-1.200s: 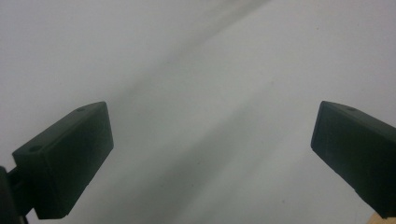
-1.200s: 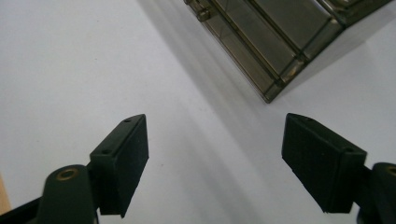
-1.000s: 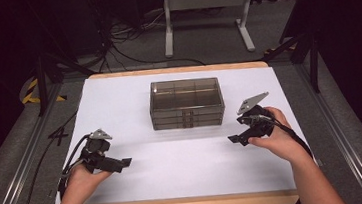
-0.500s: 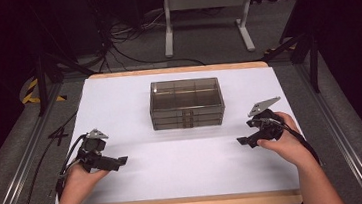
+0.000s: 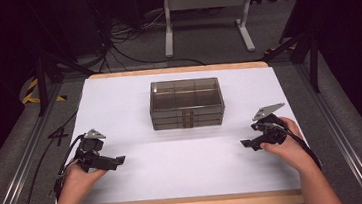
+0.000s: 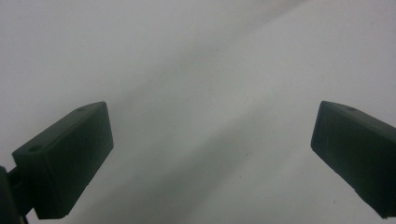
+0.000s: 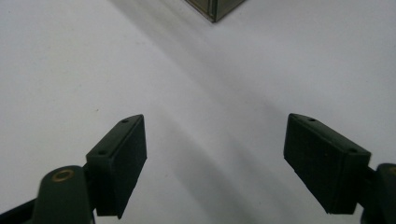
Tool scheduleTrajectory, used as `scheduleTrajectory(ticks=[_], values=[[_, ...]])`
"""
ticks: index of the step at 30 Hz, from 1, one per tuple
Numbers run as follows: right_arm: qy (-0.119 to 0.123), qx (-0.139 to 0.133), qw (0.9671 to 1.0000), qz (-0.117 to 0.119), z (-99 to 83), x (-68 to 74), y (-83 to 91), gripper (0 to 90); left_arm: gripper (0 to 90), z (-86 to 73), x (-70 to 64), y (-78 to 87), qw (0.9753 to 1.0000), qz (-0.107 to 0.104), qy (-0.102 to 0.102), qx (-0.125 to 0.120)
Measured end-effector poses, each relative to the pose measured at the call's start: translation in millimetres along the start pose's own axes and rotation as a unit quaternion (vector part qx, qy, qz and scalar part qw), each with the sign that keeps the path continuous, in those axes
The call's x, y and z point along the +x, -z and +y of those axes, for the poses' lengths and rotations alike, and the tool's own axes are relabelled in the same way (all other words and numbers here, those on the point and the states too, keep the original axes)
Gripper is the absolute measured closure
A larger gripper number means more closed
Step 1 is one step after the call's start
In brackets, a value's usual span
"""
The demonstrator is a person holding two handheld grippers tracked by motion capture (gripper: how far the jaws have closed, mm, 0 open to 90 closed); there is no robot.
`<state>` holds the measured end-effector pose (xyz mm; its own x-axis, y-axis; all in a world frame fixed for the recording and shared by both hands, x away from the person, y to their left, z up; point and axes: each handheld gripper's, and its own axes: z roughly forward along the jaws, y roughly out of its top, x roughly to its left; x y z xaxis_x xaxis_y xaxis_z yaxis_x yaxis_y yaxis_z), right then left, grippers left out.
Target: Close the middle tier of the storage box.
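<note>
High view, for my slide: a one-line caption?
Both open grippers, left and right, rest on the white table before a smoky drawer box.

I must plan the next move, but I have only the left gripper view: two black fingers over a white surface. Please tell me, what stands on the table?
Observer: A smoky see-through drawer box stands at the middle of the white table, toward the far side.
Operator: Is my left gripper close to it?
Observer: No. The left gripper sits near the front left, apart from the box and pointing to the right.
Operator: And the right gripper, is it open?
Observer: Yes. The right gripper has its fingers wide apart with nothing between, and a corner of the box lies beyond them.
</note>
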<state>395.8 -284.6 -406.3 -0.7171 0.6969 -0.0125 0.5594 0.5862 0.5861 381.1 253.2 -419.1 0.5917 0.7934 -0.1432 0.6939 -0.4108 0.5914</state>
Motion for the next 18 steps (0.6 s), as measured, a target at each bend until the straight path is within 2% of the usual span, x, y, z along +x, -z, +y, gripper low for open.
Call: scheduleTrajectory(ticks=[11,18], values=[[-0.015,-0.001,0.9999,-0.008,-16.5,-4.7,-7.8,21.4,0.0,-3.6,5.8,-4.5,1.0000,0.002,0.005,-0.002],[-0.016,-0.006,0.9997,-0.015,-23.8,-4.2,-9.2,21.1,0.0,-3.9,6.1,-6.3,1.0000,0.010,0.000,0.000]])
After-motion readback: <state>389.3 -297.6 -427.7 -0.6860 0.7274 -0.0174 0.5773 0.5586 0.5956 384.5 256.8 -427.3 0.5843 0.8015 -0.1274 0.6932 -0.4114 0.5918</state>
